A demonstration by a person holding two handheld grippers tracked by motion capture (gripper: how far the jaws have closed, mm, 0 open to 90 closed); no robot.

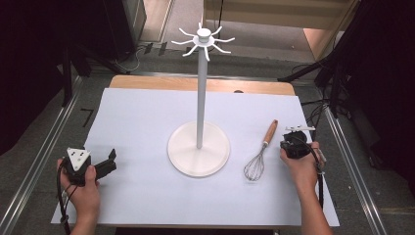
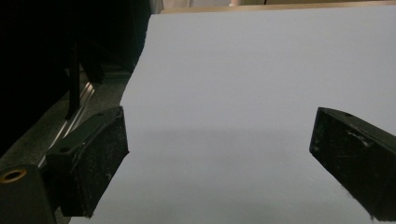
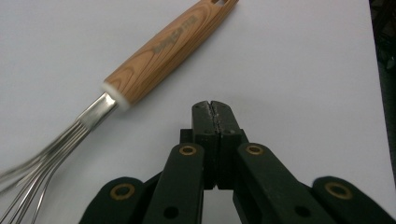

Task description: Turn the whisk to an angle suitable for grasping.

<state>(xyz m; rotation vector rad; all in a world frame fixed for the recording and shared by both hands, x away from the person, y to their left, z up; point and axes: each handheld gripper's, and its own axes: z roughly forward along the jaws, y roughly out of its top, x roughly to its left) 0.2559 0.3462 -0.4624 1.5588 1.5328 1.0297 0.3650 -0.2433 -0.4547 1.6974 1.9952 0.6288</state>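
A whisk (image 1: 261, 152) with a wooden handle (image 3: 170, 48) and steel wires lies on the white sheet (image 1: 147, 127), right of the white hook stand (image 1: 199, 142). My right gripper (image 1: 293, 143) rests just right of the whisk, shut with nothing between its jaws; its gripper view shows the pressed tips (image 3: 214, 108) beside the handle. At the sheet's near left, a hand holds my left gripper (image 1: 108, 163), open and empty. Its fingers (image 2: 95, 158) spread wide over bare sheet (image 2: 243, 93).
The stand has a round base (image 1: 198, 149), a tall pole and several hooks at the top (image 1: 203, 40). A wooden table edge (image 1: 147, 82) shows past the sheet. Metal rails (image 1: 34, 166) run along both sides, with dark stands (image 1: 337, 68) beyond.
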